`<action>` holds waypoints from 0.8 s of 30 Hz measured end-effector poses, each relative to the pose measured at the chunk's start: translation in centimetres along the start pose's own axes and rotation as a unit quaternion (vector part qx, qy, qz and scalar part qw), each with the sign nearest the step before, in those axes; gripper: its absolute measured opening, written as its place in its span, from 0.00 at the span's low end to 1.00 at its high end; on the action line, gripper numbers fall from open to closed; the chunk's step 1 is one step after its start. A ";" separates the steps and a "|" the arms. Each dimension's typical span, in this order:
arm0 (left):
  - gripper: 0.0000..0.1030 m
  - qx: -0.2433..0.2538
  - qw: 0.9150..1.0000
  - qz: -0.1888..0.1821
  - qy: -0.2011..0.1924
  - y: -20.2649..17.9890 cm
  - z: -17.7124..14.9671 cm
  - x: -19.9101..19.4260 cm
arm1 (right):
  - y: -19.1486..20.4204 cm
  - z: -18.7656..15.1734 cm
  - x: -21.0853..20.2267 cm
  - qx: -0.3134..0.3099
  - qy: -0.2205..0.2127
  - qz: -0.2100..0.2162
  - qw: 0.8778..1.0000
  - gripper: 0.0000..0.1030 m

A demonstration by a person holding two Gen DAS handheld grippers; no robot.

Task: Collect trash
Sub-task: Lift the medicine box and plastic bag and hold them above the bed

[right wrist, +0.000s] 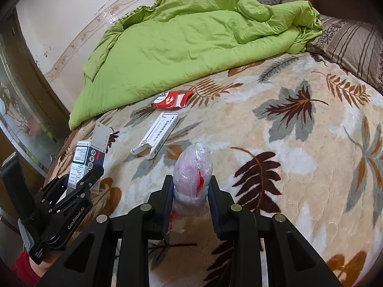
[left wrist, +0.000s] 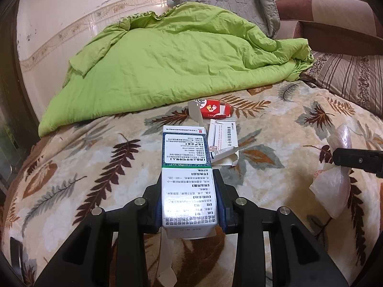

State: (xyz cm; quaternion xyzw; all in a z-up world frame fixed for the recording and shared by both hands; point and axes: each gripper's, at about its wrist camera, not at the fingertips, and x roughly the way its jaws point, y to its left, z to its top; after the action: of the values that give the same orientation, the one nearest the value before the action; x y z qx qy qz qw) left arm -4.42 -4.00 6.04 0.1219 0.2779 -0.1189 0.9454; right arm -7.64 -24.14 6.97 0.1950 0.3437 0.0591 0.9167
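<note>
Trash lies scattered on a bed [right wrist: 299, 191] covered by a cream blanket printed with brown and grey leaves. The left gripper [left wrist: 189, 179] is clamped on a white and dark green medicine box [left wrist: 184, 167], its two fingers pressing the box's long sides and holding it above the blanket. The box's far flap stands open; what is inside cannot be seen. The right gripper [right wrist: 190, 184] is closed around a crumpled clear plastic bag [right wrist: 194, 167], which bulges out past the fingertips and shows something red and pink through the film. From the left wrist view this bag [left wrist: 332, 181] hangs at the right, off the blanket, pinched near its middle.

Two more pieces rest on the blanket beyond the grippers. A flat white carton [right wrist: 156, 136] lies with its near end flap torn open, and a tube-like item shows in the opening. Just beyond it, close to the edge of a rumpled lime-green quilt [right wrist: 191, 35], sits a red packet [right wrist: 172, 99] bearing a footprint mark. A striped pillow [right wrist: 354, 45] lies at the far right of the bed.
</note>
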 end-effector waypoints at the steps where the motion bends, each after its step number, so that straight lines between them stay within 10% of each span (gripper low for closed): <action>1: 0.32 0.002 1.000 0.003 -0.001 0.0 0.0 -0.1 | 0.0 0.0 -0.1 -0.001 -0.001 -0.001 1.000 0.29; 24: 0.32 0.010 1.000 0.020 0.007 0.1 -0.3 0.1 | 0.4 -0.1 -0.3 -0.010 -0.004 -0.005 1.000 0.29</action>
State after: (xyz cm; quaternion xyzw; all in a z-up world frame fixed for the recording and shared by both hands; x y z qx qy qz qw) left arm -4.41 -3.86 5.76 0.1377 0.2809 -0.1019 0.9443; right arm -7.87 -23.79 7.27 0.1839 0.3404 0.0570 0.9203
